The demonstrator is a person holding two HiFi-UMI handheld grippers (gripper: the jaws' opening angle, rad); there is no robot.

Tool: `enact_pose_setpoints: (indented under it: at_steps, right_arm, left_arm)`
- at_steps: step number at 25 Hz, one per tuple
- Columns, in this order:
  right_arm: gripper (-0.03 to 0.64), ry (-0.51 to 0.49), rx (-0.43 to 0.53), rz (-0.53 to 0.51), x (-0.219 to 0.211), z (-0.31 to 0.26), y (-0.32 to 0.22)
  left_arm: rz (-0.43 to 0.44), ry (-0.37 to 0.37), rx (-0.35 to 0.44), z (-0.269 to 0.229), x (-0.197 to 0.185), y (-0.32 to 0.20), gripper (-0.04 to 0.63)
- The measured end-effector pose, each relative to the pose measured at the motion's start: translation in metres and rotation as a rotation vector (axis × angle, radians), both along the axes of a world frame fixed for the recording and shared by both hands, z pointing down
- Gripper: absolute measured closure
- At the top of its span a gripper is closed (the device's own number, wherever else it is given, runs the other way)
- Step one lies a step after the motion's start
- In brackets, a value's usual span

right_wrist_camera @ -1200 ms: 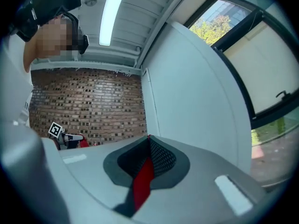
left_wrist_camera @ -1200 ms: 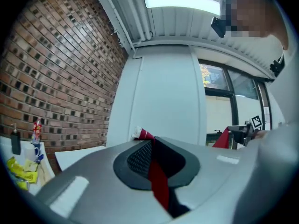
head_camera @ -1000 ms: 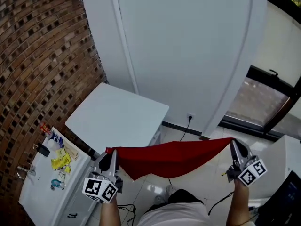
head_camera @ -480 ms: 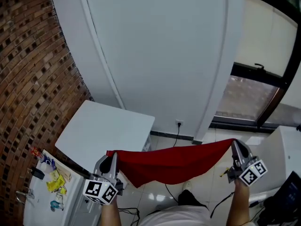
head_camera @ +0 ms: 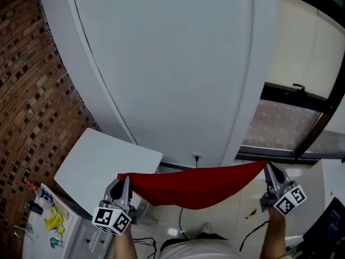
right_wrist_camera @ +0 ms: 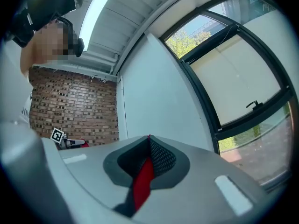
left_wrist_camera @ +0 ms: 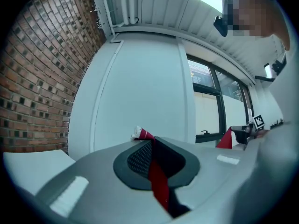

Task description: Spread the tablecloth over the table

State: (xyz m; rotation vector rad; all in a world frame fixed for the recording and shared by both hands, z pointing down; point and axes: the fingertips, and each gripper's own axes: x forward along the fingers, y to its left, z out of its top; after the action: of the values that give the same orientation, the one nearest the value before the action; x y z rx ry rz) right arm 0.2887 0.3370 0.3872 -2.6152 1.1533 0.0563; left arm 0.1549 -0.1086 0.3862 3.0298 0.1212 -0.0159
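A red tablecloth (head_camera: 197,185) hangs in a sagging band between my two grippers, in mid-air above the floor. My left gripper (head_camera: 123,179) is shut on its left corner; in the left gripper view a red strip of tablecloth (left_wrist_camera: 159,183) runs between the closed jaws, with a corner poking out at the tips. My right gripper (head_camera: 267,169) is shut on the right corner; red tablecloth (right_wrist_camera: 142,183) shows pinched between its jaws too. The white square table (head_camera: 102,163) stands at the lower left against the wall, bare, just left of and beyond the left gripper.
A brick wall (head_camera: 32,90) runs along the left, a white panel wall (head_camera: 172,69) ahead, a dark-framed window (head_camera: 307,123) at right. A white counter (head_camera: 46,220) with small packets sits at bottom left. A wall socket with a cord (head_camera: 197,157) is above the tiled floor.
Both grippers have carried the stretched cloth forward toward the wall. The table has slid left and down in the head view; the counter has nearly left the picture. Both stay shut on the cloth.
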Motion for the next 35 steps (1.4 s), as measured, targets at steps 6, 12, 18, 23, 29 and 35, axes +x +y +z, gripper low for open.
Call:
enact_pose_setpoints:
  at_steps: [6, 12, 18, 23, 29, 35]
  right_arm:
    - [0.604, -0.004, -0.002, 0.004, 0.052, -0.004, 0.026]
    - [0.604, -0.019, 0.0, 0.025, 0.08, 0.003, 0.033]
    - [0.604, -0.03, -0.035, -0.012, 0.114, 0.011, 0.006]
    - [0.604, -0.038, -0.006, -0.061, 0.162, 0.013, -0.04]
    - [0.604, -0.053, -0.007, -0.261, 0.221, 0.012, -0.15]
    - [0.604, -0.042, -0.034, -0.512, 0.243, 0.008, -0.274]
  left_arm:
    - [-0.001, -0.028, -0.001, -0.002, 0.056, 0.025, 0.586]
    - [0.05, -0.045, -0.009, 0.003, 0.11, 0.039, 0.586]
    - [0.046, -0.061, -0.02, 0.015, 0.154, 0.026, 0.586]
    - [-0.029, -0.063, -0.015, 0.02, 0.164, -0.018, 0.586]
    - [-0.256, -0.079, -0.021, 0.024, 0.126, -0.097, 0.586]
    - [-0.499, -0.079, -0.033, 0.023, 0.062, -0.147, 0.586]
